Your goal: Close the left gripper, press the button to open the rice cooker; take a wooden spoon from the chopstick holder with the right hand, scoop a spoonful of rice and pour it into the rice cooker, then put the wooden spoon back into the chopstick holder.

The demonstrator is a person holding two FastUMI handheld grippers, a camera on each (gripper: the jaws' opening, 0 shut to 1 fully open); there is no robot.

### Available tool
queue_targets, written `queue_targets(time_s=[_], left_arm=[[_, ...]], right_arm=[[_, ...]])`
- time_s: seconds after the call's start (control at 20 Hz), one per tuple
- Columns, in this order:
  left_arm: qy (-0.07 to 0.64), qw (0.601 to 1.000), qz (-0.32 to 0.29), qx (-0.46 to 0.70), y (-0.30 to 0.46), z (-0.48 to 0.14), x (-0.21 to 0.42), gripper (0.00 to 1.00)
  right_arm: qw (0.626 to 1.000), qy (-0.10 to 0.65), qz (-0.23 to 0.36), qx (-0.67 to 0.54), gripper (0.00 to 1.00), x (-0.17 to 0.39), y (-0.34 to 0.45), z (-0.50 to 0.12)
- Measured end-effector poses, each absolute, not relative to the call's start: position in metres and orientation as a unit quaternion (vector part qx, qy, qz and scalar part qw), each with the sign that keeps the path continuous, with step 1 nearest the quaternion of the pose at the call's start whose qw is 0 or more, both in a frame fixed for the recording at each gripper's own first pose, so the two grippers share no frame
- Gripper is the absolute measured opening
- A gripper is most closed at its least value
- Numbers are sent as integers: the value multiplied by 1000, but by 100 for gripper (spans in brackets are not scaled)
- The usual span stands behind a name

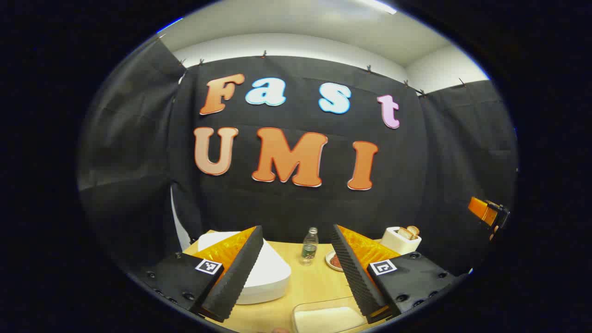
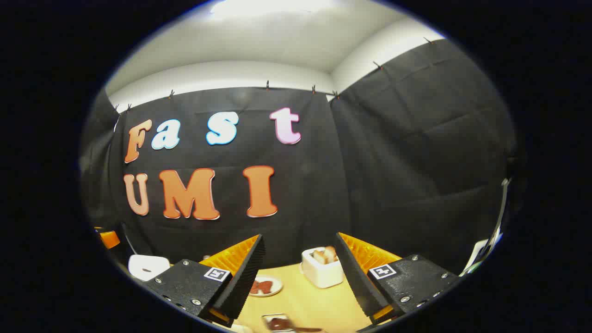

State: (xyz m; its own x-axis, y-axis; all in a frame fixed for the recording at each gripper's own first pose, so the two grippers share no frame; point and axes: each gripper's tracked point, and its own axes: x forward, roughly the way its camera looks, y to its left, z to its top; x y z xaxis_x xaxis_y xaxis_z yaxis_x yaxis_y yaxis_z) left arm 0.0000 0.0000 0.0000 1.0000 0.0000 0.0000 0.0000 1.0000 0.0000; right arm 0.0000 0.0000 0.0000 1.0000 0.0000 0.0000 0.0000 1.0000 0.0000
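In the left gripper view, the left gripper (image 1: 296, 273) hangs above a light wooden table (image 1: 319, 282) with its two fingers spread wide and nothing between them. Behind and partly under its left finger sits the white rice cooker (image 1: 266, 277), lid down; the finger covers part of it. In the gap between the fingers, farther off, stands a small clear bottle (image 1: 309, 246), upright. Just left of the right finger's edge lies a small plate (image 1: 333, 260) with something reddish-brown on it. Beyond the right finger's tip stands a white chopstick holder (image 1: 398, 240) with wooden ends poking out of its top. Close below, between the fingers, is a clear container (image 1: 328, 317) of white rice. Far off to the right shows a part of the other gripper (image 1: 488, 212).

In the right gripper view, the right gripper (image 2: 298, 282) is also wide open and holds nothing. The chopstick holder (image 2: 322, 268) stands between the fingers, near the right one, with the wooden pieces standing in it. The plate (image 2: 264, 286) lies just beside the left finger. At the bottom edge is a small clear container (image 2: 277, 322) with something dark in it, too blurred to name. The rice cooker (image 2: 148, 267) shows to the left, outside the left finger.
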Motion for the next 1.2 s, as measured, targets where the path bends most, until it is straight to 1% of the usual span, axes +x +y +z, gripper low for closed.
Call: queue_targets(time_s=[0.05,0.1,0.2,0.35,0.65,0.75,1.2], left_arm=[[-5,1000,22,-1,25,6,-5,99],[-7,999,41,1,49,10,-10,99],[-18,998,64,13,75,19,-22,99],[-16,995,92,44,88,24,-30,100],[21,996,83,9,61,17,-22,100],[23,997,79,3,55,23,-16,100],[17,998,52,25,27,30,-5,100]], right_arm=[[1000,25,10,12,94,-5,14,-12],[999,42,13,15,94,-4,20,-21],[999,46,11,6,94,-5,22,-19],[999,44,16,-17,94,-2,21,-3],[998,33,26,-42,94,9,10,20],[998,32,24,-53,94,16,6,22],[997,24,33,-73,94,8,-5,32]])
